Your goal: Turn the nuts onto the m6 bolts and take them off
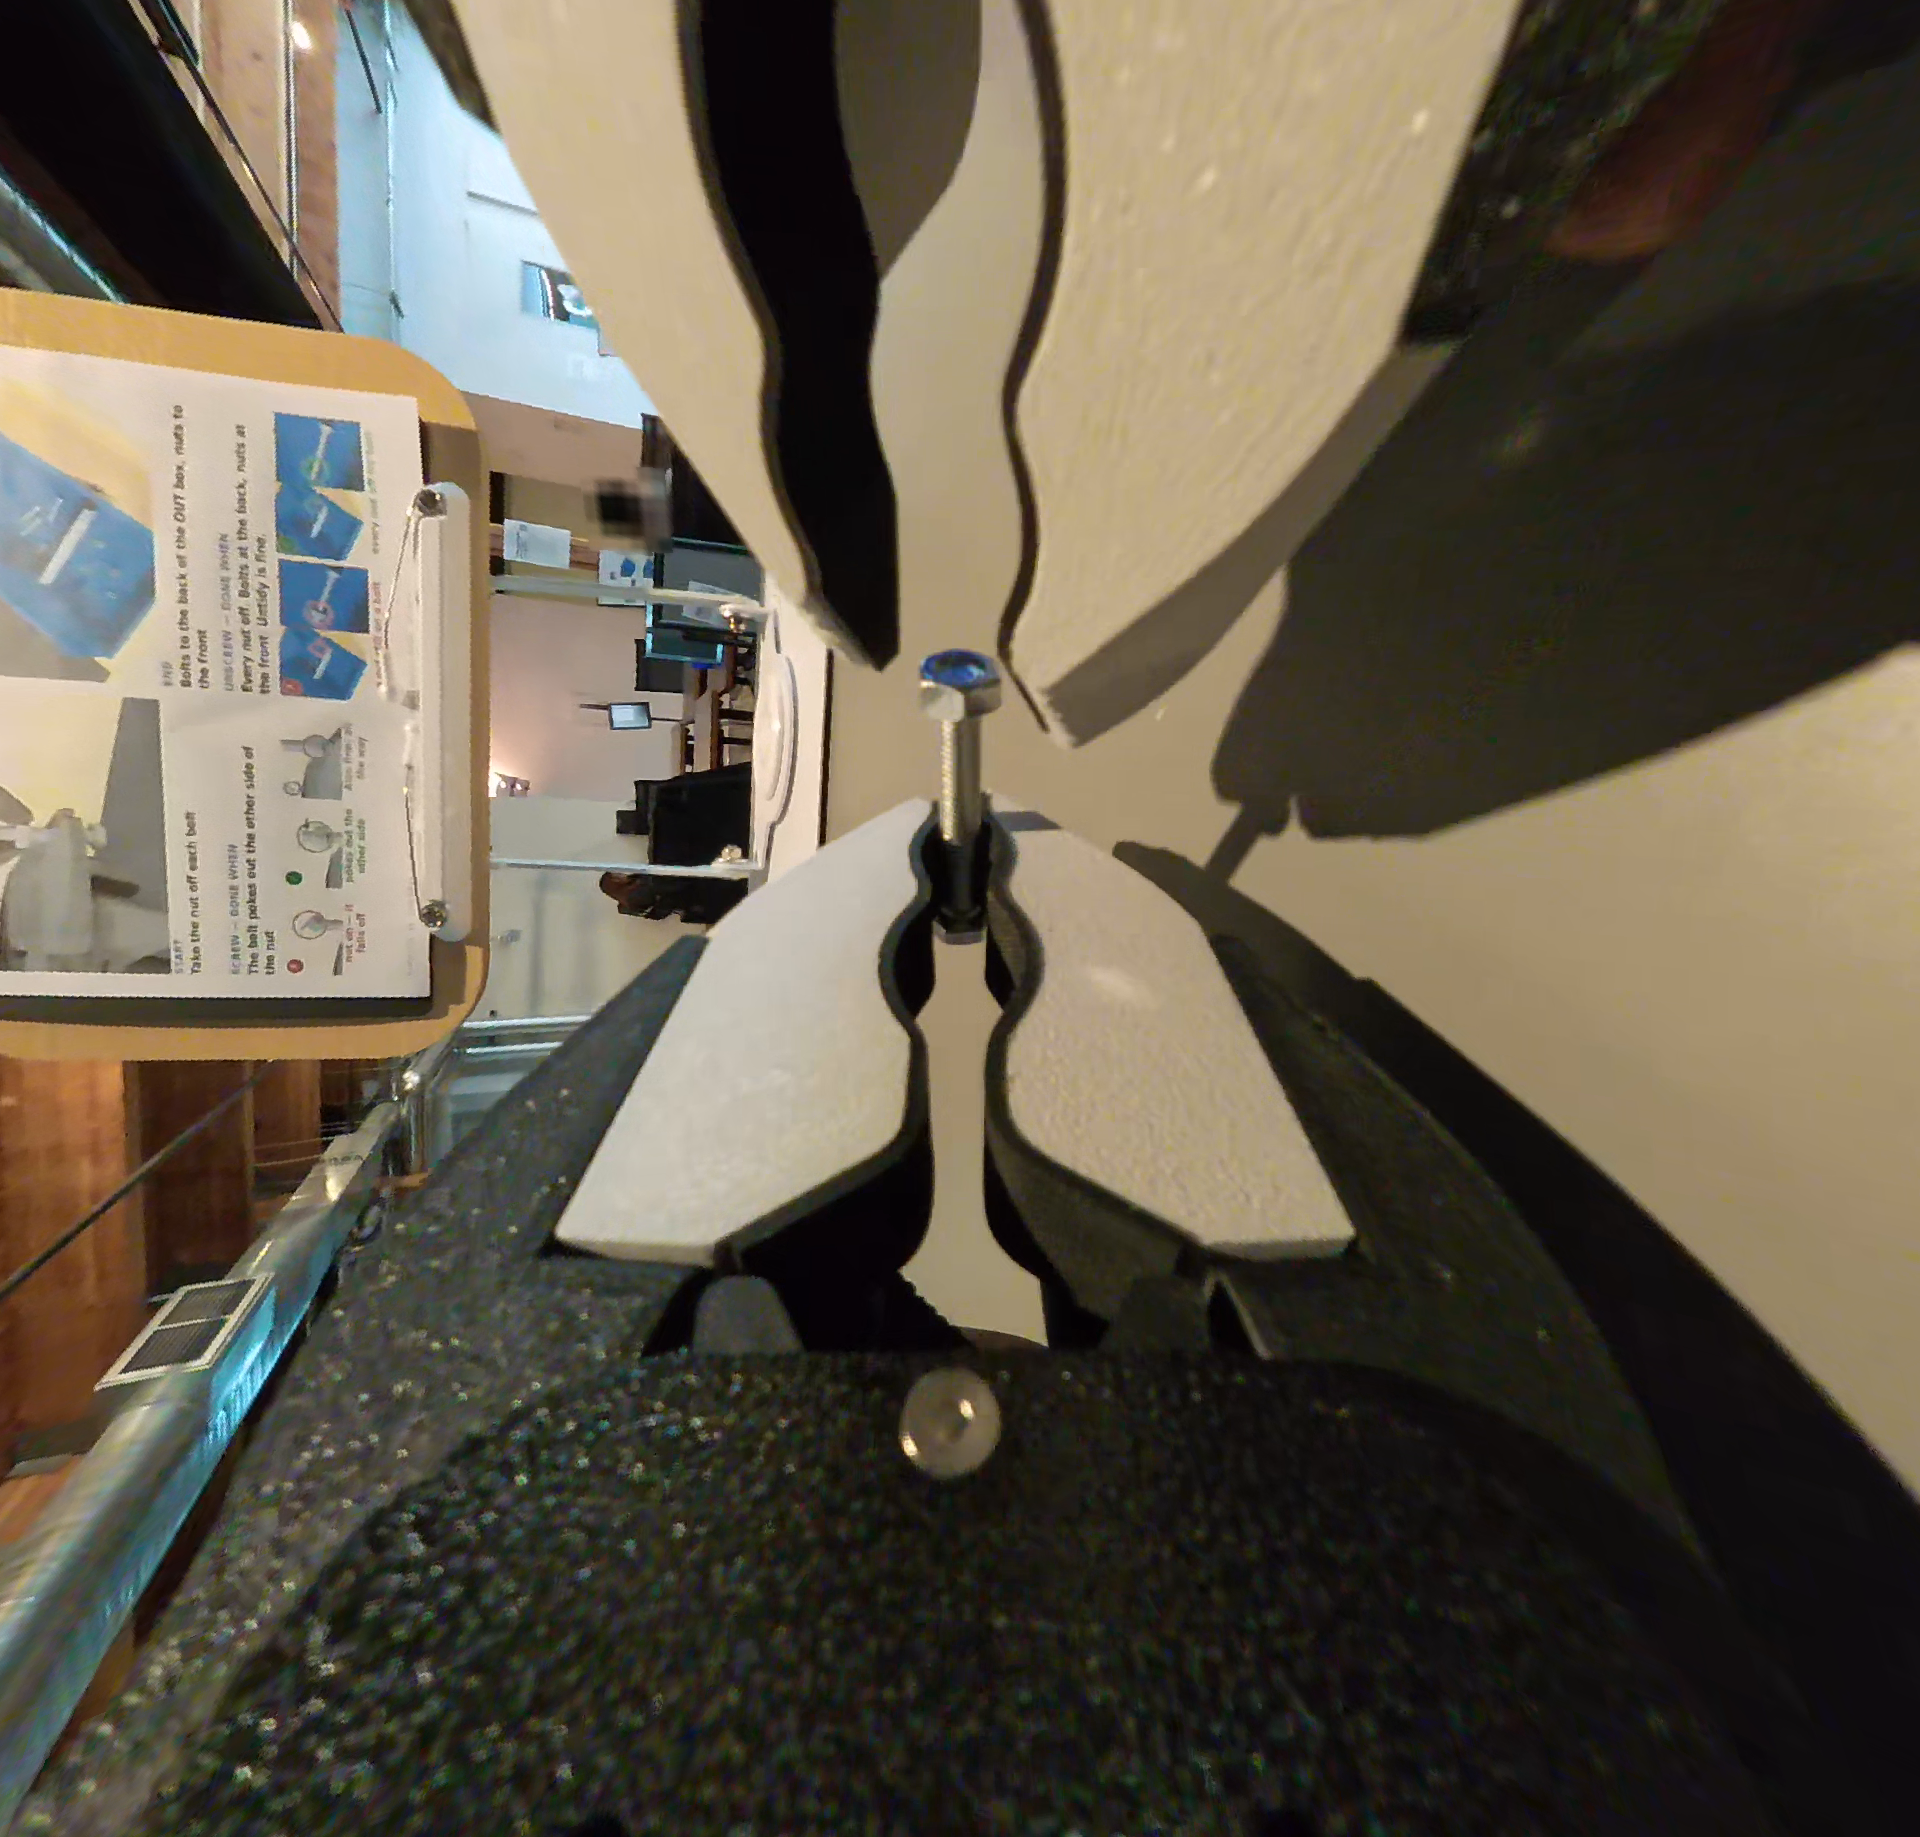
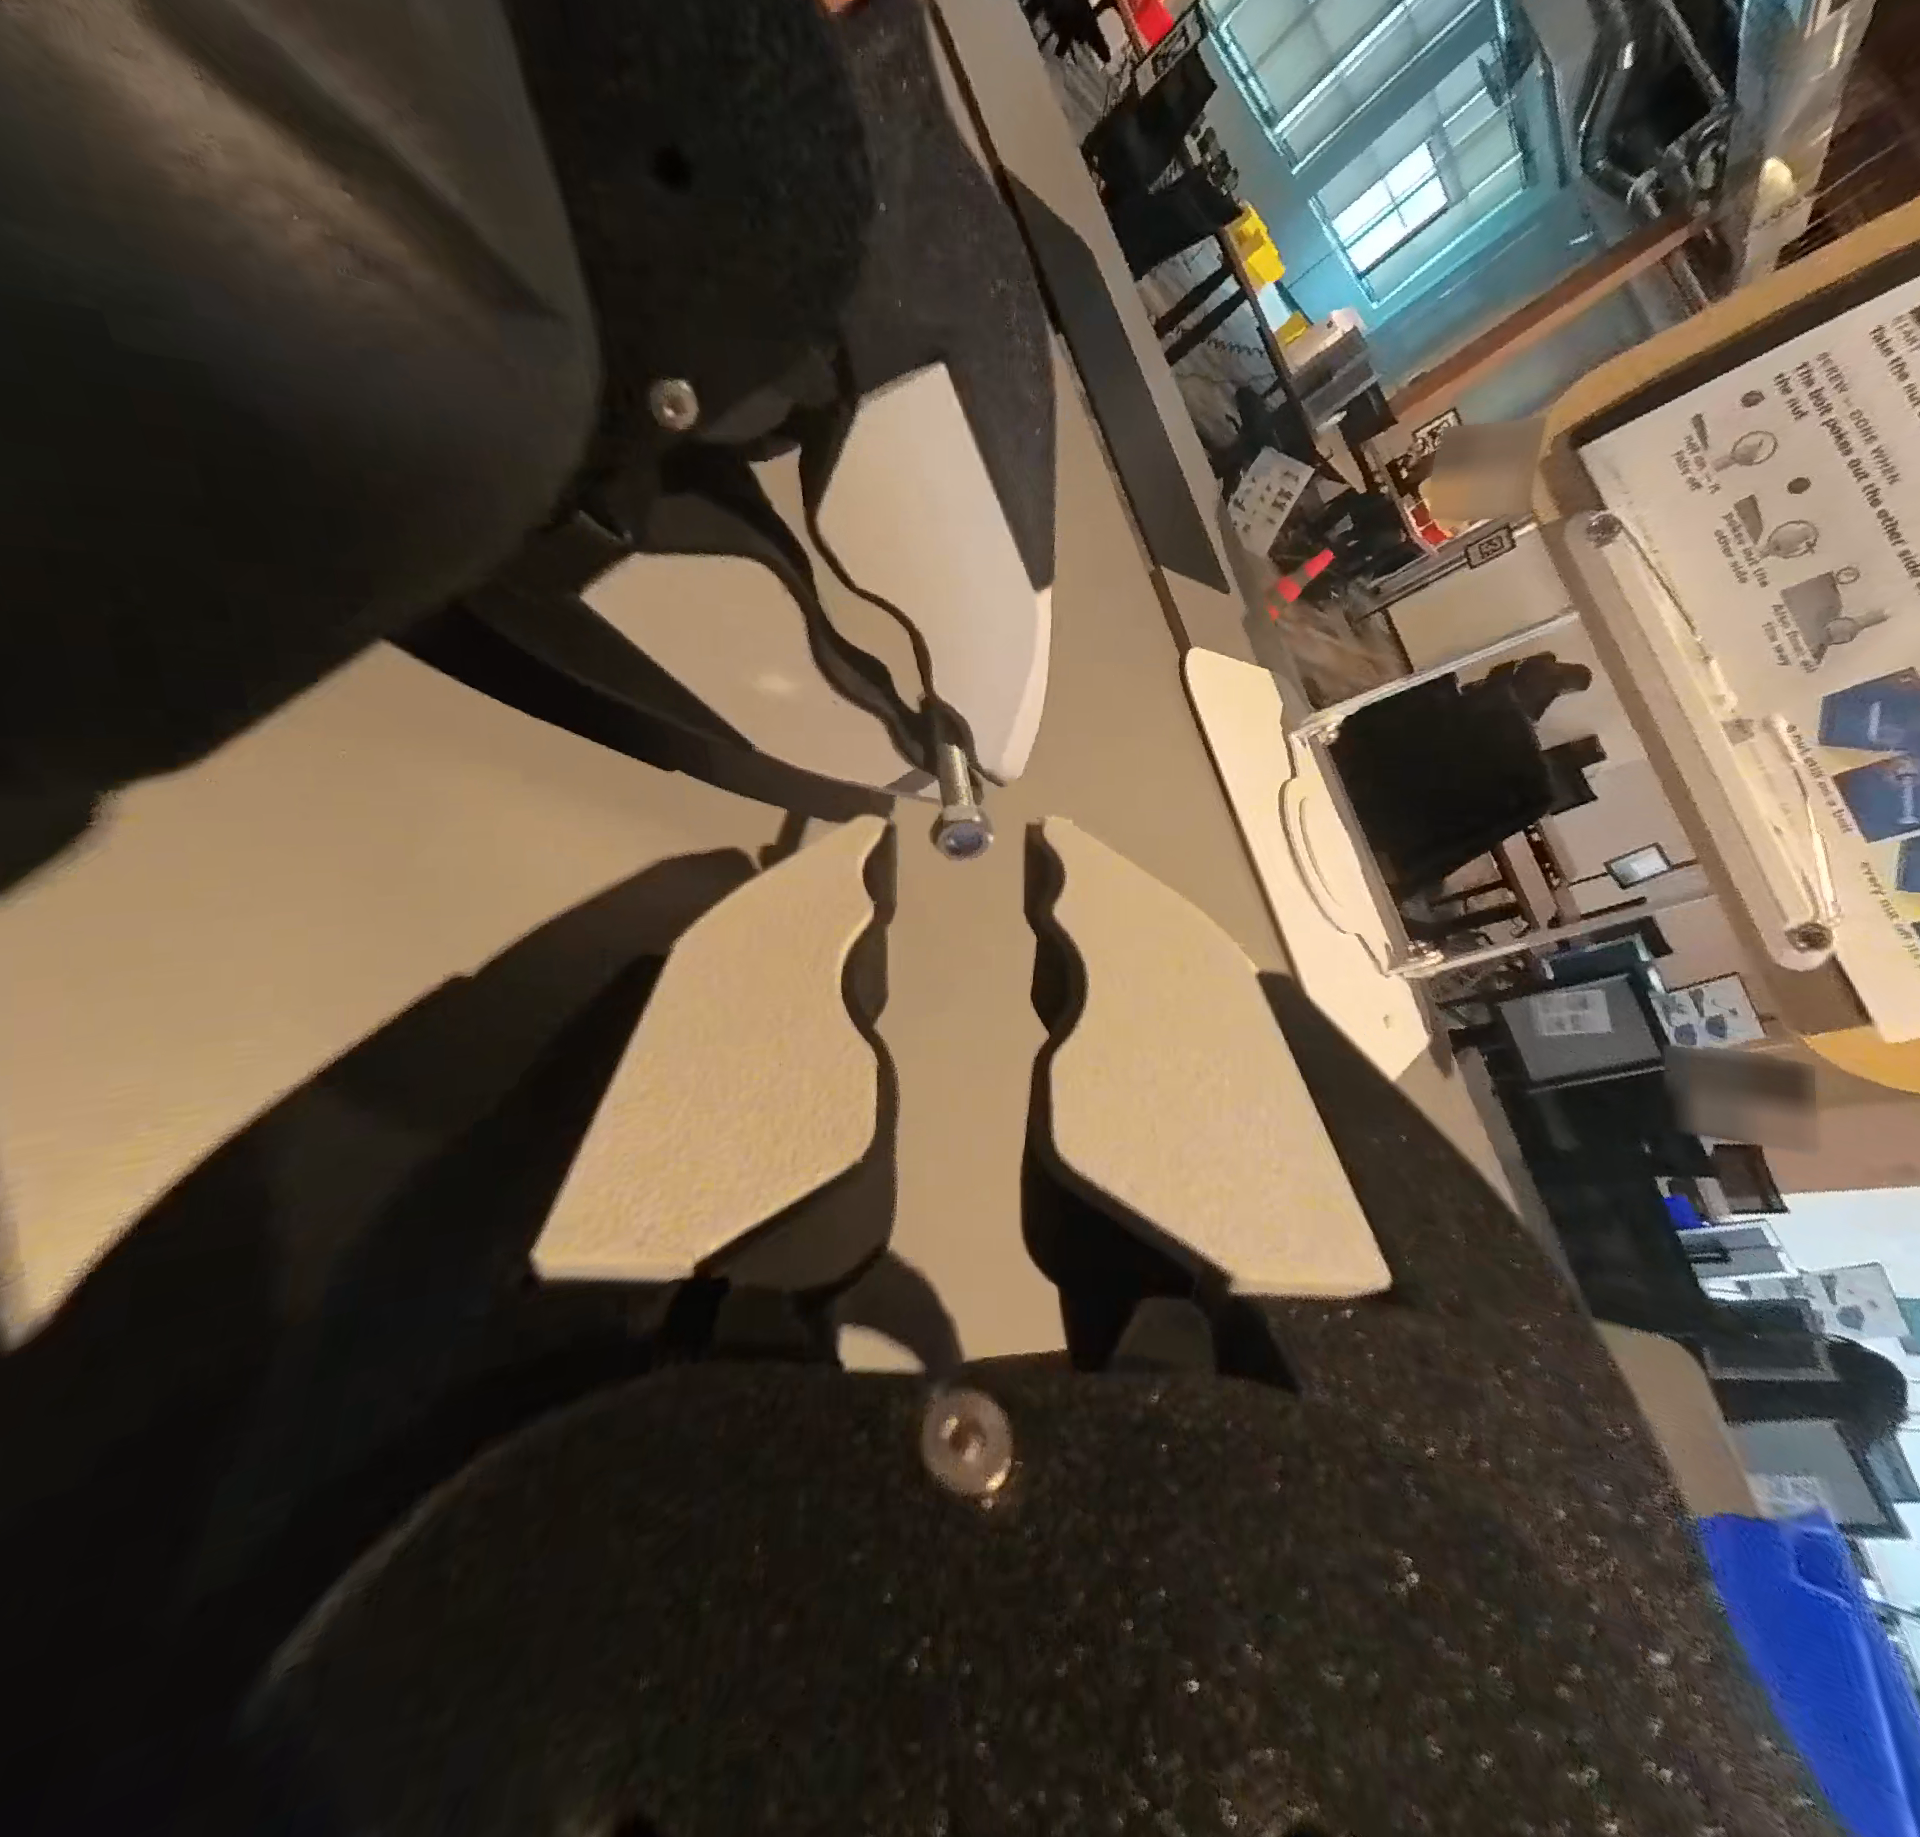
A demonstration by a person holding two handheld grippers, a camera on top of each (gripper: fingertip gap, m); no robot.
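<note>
Beige bench (image 1: pixel 1558 1060) beneath both tools, instruction board (image 1: pixel 218 665) standing at its far edge. Left tool (image 1: pixel 961 857), closed on the shank of an M6 bolt (image 1: pixel 961 779). Right tool (image 2: pixel 958 837), fingers parted, facing it with tips flanking but not touching the nylon-insert nut (image 1: pixel 960 681) at the bolt's free end.

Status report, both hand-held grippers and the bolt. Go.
Left hand-held gripper shut on bolt. Nut on bolt's far end. Right hand-held gripper open, fingertips flanking nut, no contact. Nothing in the way.
</note>
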